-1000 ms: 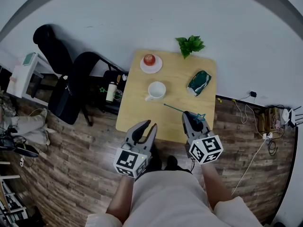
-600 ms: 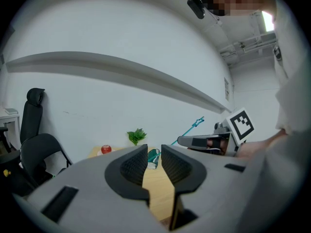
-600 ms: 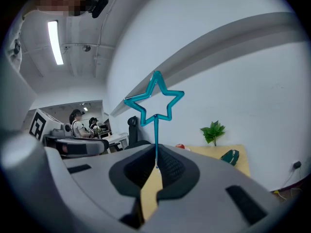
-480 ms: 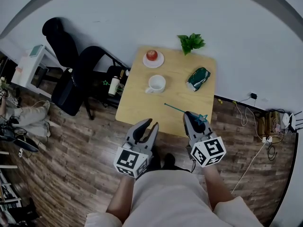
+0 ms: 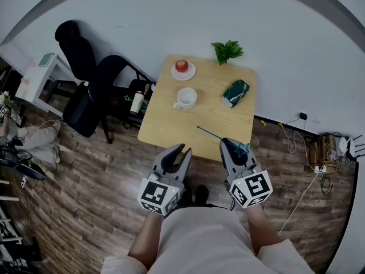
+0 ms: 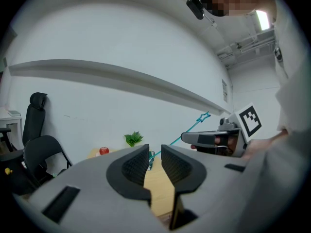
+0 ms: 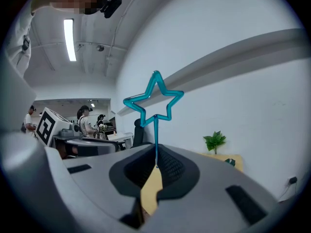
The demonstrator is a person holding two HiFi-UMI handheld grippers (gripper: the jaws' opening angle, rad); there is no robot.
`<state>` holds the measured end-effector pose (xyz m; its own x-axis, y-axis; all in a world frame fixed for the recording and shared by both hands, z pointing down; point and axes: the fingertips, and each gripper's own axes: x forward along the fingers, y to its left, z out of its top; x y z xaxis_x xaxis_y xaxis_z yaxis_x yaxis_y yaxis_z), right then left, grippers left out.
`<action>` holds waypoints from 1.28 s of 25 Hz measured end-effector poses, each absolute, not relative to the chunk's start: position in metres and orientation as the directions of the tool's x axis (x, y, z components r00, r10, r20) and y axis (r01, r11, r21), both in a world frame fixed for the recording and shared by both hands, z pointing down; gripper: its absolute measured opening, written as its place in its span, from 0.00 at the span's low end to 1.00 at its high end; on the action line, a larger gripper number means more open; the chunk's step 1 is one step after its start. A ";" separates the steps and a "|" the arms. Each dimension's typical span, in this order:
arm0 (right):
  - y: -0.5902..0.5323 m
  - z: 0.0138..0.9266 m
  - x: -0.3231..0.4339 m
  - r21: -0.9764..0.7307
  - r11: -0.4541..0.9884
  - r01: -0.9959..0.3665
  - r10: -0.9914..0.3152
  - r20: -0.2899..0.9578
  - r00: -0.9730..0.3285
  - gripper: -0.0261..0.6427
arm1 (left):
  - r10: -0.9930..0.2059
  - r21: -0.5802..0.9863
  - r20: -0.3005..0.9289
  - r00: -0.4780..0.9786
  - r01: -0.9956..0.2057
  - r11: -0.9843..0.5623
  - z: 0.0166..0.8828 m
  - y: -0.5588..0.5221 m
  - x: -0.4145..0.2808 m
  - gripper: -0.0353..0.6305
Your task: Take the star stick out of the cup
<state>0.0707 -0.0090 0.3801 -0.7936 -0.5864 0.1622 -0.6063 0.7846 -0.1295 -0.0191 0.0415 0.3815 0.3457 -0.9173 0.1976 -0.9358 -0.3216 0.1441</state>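
- Two grippers show in the head view. The left gripper (image 5: 178, 150) has its jaws apart with nothing between them. The right gripper (image 5: 229, 144) has its jaws closed on the star stick (image 5: 211, 133).
- One star stick, out of the cup (image 5: 186, 99) and well apart from it. Its thin end reaches over the table (image 5: 165, 131) toward the cup, and its star sits beside the right jaws.
- One white cup, one plate (image 5: 190, 73) carrying one red apple (image 5: 182, 65), one green pouch (image 5: 235, 92) and one leafy plant (image 5: 228, 51) on the table. Two black chairs (image 5: 85, 104) stand to the table's left.
- Only the right gripper view shows the pads pinching the stick's shaft, with the blue star outline rising above them. It also shows people at desks (image 7: 86, 119) far behind.
- Only the left gripper view shows the small gap between the left pads. It also shows the right gripper side-on with the stick slanting upward.
- Only the head view shows the cup.
- Compared with a second ago, both grippers have drawn back from the table's near edge, and the left jaws now sit over the wooden floor (image 5: 102, 176). The cup, plate and pouch keep their places on the table.
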 end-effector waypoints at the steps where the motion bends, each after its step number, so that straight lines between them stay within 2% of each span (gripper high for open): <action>1: -0.006 0.379 0.072 -0.122 0.787 -0.605 -0.586 0.160 -0.794 0.06 | -0.918 0.143 0.196 0.346 -0.936 -0.322 0.381 0.044 -0.017 0.16; 10: 0.012 0.372 0.073 -0.091 0.805 -0.586 -0.572 0.142 -0.808 0.06 | -0.919 0.133 0.192 0.344 -0.937 -0.323 0.376 0.053 -0.007 0.16; 32: 0.032 0.368 0.068 -0.045 0.833 -0.551 -0.540 0.143 -0.829 0.06 | -0.926 0.120 0.187 0.328 -0.943 -0.310 0.370 0.065 -0.006 0.08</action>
<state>0.0677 0.0318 0.3677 -0.8292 -0.5402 0.1435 -0.5508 0.8334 -0.0450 -0.0061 0.0647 0.3701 0.3284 -0.9259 0.1865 -0.9430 -0.3103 0.1199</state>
